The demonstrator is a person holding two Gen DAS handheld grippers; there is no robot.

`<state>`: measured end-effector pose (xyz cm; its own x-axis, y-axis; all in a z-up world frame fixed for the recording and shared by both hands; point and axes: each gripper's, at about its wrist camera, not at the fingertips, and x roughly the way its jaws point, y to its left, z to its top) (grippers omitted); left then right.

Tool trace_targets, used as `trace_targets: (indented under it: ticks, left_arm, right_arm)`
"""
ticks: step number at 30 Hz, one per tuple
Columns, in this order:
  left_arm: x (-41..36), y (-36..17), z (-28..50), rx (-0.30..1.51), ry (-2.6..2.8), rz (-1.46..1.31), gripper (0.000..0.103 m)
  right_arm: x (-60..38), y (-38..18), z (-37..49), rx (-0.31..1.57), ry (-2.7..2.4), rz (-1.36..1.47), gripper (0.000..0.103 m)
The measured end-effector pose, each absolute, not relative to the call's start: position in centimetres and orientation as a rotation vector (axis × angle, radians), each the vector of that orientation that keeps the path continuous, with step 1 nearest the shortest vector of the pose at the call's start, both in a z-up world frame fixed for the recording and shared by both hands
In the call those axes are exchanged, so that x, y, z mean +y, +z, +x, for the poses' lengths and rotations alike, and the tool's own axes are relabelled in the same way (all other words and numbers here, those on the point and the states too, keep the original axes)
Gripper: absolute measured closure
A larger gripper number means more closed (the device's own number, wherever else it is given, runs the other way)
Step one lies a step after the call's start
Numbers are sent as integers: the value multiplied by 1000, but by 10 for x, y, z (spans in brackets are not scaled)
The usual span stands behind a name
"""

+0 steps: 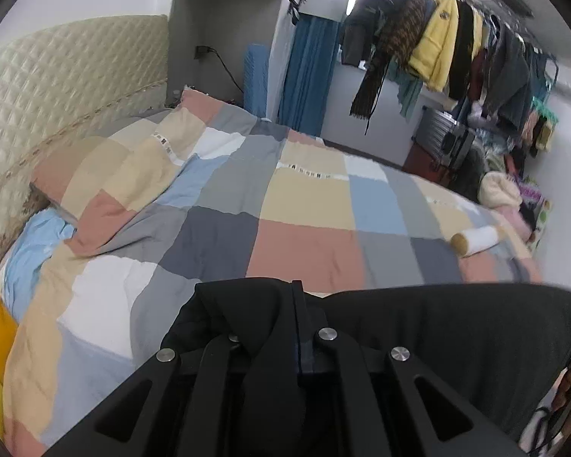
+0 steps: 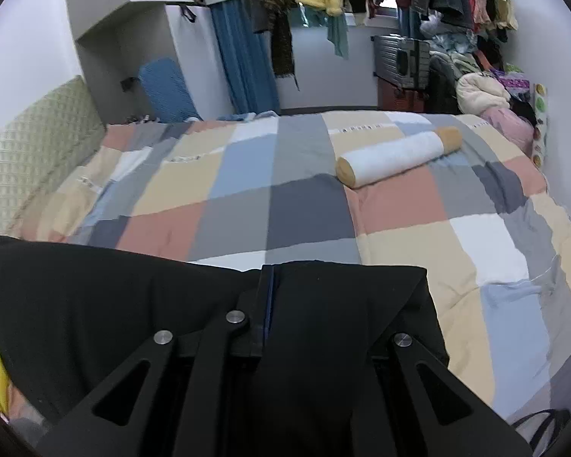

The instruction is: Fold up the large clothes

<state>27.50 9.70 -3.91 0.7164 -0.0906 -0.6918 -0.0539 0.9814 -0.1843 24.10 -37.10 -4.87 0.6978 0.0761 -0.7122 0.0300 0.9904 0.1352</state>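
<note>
I hold a black garment [image 1: 456, 335] stretched above the checked bed [image 1: 304, 209], each gripper's jaws pinched on a top corner, and should keep it taut and level while lowering.

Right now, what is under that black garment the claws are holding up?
Beyond the black garment, pinched by the left claw and right claw, lies the checked quilt. Whatever is directly beneath the cloth is hidden.
</note>
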Motion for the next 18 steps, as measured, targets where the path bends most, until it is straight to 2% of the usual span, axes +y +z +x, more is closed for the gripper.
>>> trace_targets:
  ticks: [11,18]
  left_arm:
    - [102,-112,312,789,-61,-241,94]
    - [101,-130,317,812,-59,-242,94]
  right_arm:
    - [-359,-111,273,850,19,101,94]
    - [-348,-129,280,867,17,102,94]
